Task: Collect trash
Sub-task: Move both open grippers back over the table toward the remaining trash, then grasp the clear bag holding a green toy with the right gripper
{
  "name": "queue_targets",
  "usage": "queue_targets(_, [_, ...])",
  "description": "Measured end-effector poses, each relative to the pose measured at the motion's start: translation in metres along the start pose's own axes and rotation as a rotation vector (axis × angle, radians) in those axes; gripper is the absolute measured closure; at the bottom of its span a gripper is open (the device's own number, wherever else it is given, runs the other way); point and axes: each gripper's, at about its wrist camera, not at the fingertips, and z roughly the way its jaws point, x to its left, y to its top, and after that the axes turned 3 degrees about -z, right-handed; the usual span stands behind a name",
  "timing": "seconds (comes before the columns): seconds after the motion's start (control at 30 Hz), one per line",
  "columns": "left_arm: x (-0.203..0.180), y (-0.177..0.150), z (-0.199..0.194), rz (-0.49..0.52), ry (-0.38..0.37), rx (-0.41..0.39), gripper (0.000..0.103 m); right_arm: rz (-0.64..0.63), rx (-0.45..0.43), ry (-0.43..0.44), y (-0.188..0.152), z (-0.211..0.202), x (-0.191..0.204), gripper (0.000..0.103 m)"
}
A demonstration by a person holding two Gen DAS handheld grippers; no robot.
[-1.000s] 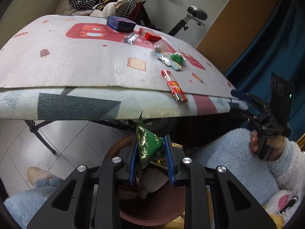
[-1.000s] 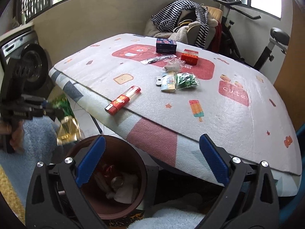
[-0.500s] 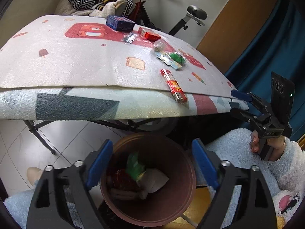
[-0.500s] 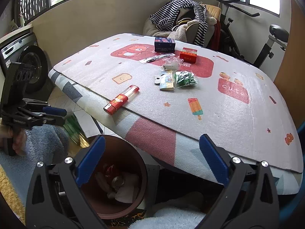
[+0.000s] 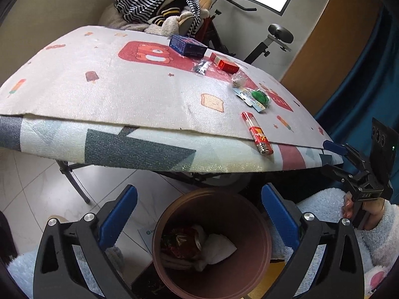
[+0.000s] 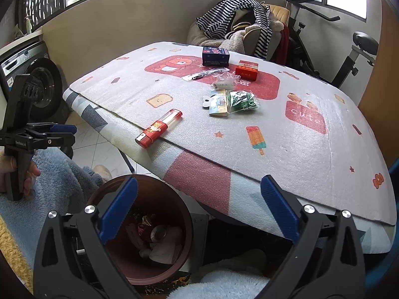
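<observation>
My left gripper [image 5: 199, 216] is open and empty above the brown trash bin [image 5: 259, 269], which holds wrappers and tissue. The bin also shows in the right wrist view [image 6: 184, 231]. My right gripper [image 6: 199, 214] is open and empty, low by the table's near edge. On the table lie a red tube [image 6: 159, 128], a green packet [image 6: 243, 102] beside a small card packet [image 6: 218, 103], a clear bag [image 6: 224, 82], a red box [image 6: 247, 69], a blue box [image 6: 215, 56] and a black wrapper [image 6: 204, 73].
The table [image 5: 99, 92] has a patterned foam mat and overhangs the bin. A chair piled with striped clothes [image 6: 239, 25] and an exercise bike [image 6: 349, 49] stand behind it. A washing machine [image 6: 37, 74] is at the left. My blue fleece knees flank the bin.
My left gripper opened and let the green wrapper fall into the bin. It then rose a little. My right gripper stayed open and hardly moved.
</observation>
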Motion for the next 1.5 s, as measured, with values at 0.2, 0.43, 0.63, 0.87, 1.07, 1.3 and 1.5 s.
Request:
queue_targets(0.2, [-0.008,0.002,-0.005,0.048,0.010,-0.013,0.006,0.009,0.003,-0.001,-0.001,0.000,-0.002,0.006])
queue_targets(0.43, [-0.018,0.017,-0.015,0.144,0.030,-0.057,0.006,0.023,0.009,0.006,0.000,0.000,-0.007,0.006])
queue_targets(0.63, [-0.011,0.041,-0.018,0.126,0.047,-0.080,0.006,0.048,0.032,-0.044,0.005,0.004,-0.009,0.006])
queue_targets(0.87, [-0.005,0.070,-0.016,0.168,0.078,-0.121,0.006,0.048,0.087,-0.080,0.021,0.016,-0.022,0.006])
queue_targets(1.07, [0.004,0.098,-0.002,0.173,0.092,-0.130,0.006,0.058,0.126,-0.162,0.052,0.039,-0.044,0.006])
queue_targets(1.3, [0.008,0.127,0.018,0.173,0.097,-0.132,0.006,0.025,0.133,-0.137,0.085,0.086,-0.064,0.006])
queue_targets(1.5, [0.013,0.144,0.029,0.152,0.094,-0.134,0.006,0.080,0.135,-0.079,0.105,0.121,-0.082,0.019])
